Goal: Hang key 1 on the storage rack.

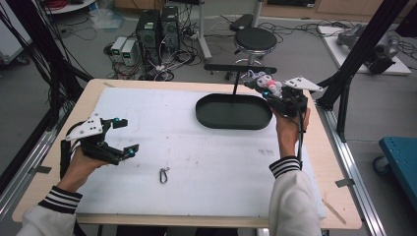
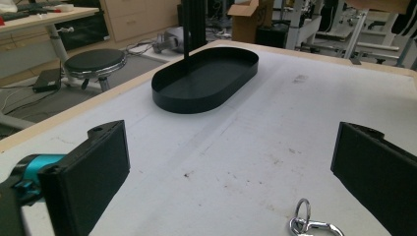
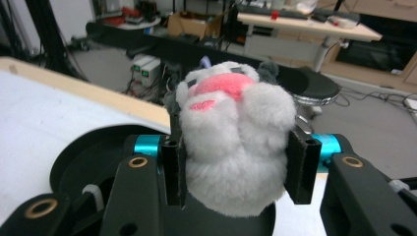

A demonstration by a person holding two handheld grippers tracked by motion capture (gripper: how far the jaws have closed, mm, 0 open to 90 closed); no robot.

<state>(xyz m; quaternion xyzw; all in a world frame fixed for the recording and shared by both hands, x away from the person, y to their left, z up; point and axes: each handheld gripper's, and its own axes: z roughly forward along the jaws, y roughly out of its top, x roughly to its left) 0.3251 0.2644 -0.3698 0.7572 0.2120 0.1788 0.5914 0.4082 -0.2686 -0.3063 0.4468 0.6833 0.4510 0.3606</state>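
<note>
My right hand-held gripper [image 1: 268, 87] is clamped on a small grey plush toy with a pink patch [image 3: 231, 142]; in the right gripper view both black pads press into its fluffy sides and the fur bulges out above and below them. In the high view I hold it raised at about two o'clock on the worktop [image 1: 305, 196], over the right end of the black oval metal tray [image 1: 234, 112], just beside the tray's thin upright post [image 1: 235, 82] with its black crossbar.

My left hand-held gripper [image 1: 122, 136] hovers at about nine o'clock with its jaws spread wide and nothing between them. Just beyond it, toward six o'clock, a small silver metal snap clip with a ring [image 1: 163, 175] lies loose on the white mat [image 1: 172, 123] that covers the worktop; in the left gripper view the clip [image 2: 310, 225] sits low between the two open jaws, not touched by either.

I judge the step in hand to be carrying the plush toy to the tray. The next move calls for lowering the right hand-held gripper until the toy rests inside the rim, clear of the post, and then spreading the jaws. The left one looks placed to drop onto the clip afterwards, which will need a low, careful pinch, since the clip lies flat.
</note>
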